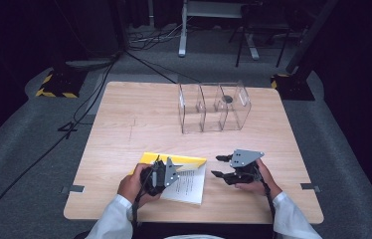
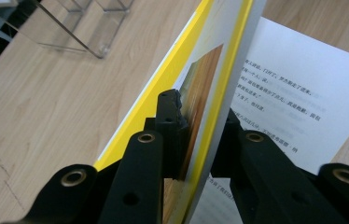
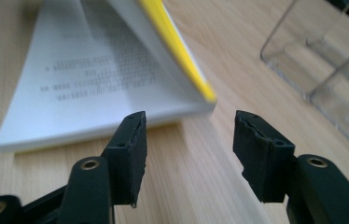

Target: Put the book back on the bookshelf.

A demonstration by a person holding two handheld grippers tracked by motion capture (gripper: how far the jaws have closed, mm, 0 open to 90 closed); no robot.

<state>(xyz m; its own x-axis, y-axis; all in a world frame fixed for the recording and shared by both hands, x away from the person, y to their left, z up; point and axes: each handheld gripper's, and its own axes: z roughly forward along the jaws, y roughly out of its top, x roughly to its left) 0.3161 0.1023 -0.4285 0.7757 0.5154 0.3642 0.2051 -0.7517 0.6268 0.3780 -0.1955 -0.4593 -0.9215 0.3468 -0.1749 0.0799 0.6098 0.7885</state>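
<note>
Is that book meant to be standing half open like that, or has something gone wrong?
Nothing looks damaged or spilled. The yellow cover of the book stands lifted off the printed pages because the left gripper is clamped on its edge. The right gripper is open beside it, and the clear organizer stands upright.

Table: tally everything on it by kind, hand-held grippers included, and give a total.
Book with a yellow cover: 1
Clear plastic organiser: 1
Grippers: 2, the left gripper shut on the book's cover, the right gripper with open jaws
Total: 4
</note>
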